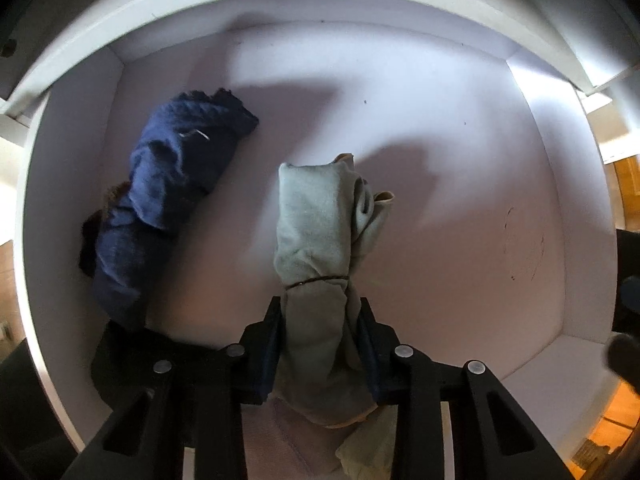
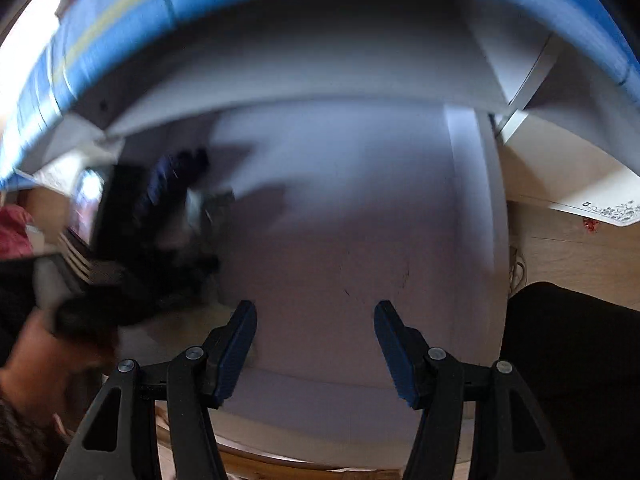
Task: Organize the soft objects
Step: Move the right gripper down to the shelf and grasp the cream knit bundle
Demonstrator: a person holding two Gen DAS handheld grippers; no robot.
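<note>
Left gripper: black two-finger tool with blue pads, pointed down into a white drawer; jaws clenched on a pale green rolled cloth.

Right gripper: same make, jaws apart with nothing between them, above the bare white floor of the drawer; this view is blurred.

Pale green rolled cloth: soft bundle, bound by a thin dark band around its lower part. One end sits between the left pads, the other reaches out over the middle of the drawer floor. A tan edge shows at its right side.

Dark blue cloth: crumpled bundle lying on the drawer floor, left of the green one and apart from it, close to the left wall. It appears as a dark blur at left in the right wrist view.

White drawer: flat white floor, low white walls on all visible sides; faint dark scuff marks on the floor at right.

Wooden floor: light boards outside the drawer's right wall.

Hand: at lower left of the right wrist view, on a black blurred shape.
</note>
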